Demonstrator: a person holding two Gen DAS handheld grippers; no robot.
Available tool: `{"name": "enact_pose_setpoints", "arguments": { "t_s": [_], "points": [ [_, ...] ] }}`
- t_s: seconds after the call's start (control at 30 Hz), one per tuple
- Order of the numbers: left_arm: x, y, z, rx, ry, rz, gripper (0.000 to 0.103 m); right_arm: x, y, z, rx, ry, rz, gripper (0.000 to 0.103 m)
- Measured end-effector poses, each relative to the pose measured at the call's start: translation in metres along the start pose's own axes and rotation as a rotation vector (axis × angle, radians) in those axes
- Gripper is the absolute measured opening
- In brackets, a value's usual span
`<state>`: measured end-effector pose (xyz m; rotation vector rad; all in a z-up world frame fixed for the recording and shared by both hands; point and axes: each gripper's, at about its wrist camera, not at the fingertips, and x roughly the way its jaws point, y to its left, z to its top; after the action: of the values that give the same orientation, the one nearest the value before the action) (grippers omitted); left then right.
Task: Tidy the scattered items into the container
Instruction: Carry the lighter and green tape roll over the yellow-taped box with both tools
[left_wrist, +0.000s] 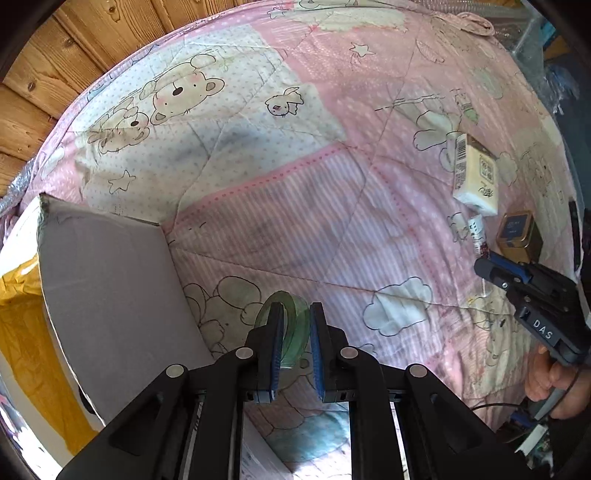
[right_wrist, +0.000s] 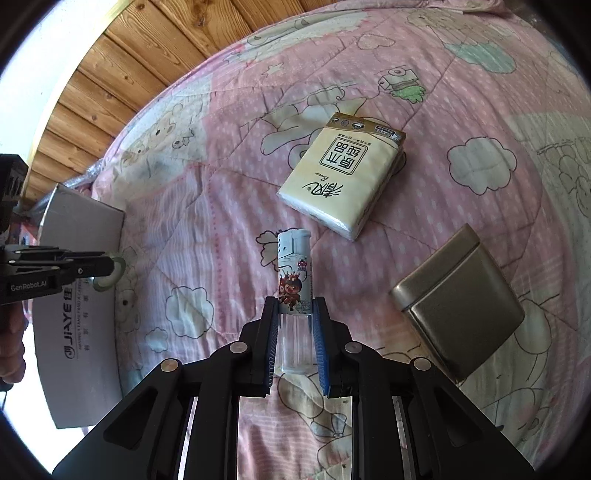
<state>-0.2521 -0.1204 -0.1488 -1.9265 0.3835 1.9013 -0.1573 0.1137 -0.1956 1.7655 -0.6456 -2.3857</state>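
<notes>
Two light, rigid items are pinched: tape roll (left_wrist: 286, 325) edgewise by left gripper (left_wrist: 292, 347), slippery lighter (right_wrist: 293, 291) low on its clear body by right gripper (right_wrist: 294, 332).

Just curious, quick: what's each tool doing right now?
Left tool: closed on the green tape roll.
Right tool: closed on the lighter.

Pink cartoon quilt (right_wrist: 424, 55), wood-panelled wall (right_wrist: 122, 59), seemingly daylit

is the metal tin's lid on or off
On: the tin lies tipped on the quilt with its lid seated; no gap or contents show.
</notes>
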Motion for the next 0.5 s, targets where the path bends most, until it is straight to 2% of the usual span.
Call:
{"name": "enact_pose_setpoints", "arguments": {
  "t_s": [0.2,0.27,0.37,0.5],
  "points": [
    [-0.014,-0.014,-0.018,-0.063,-0.036,-0.085,0.015,-0.003,-0.011,-0.009,0.122,0.024,0.115,0.019],
    [-0.019,-0.017,-0.022,-0.07,-0.05,-0.107,0.015,-0.004,-0.012,-0.013,0.141,0.027,0.126,0.019],
    [-0.027,-0.033,-0.029,-0.074,-0.081,-0.117,0.015,-0.009,-0.01,-0.018,0.146,0.029,0.14,0.019],
    [-0.036,-0.051,-0.042,-0.044,-0.142,-0.084,0.015,-0.017,-0.002,-0.024,0.135,0.023,0.149,0.019]
  ]
}}
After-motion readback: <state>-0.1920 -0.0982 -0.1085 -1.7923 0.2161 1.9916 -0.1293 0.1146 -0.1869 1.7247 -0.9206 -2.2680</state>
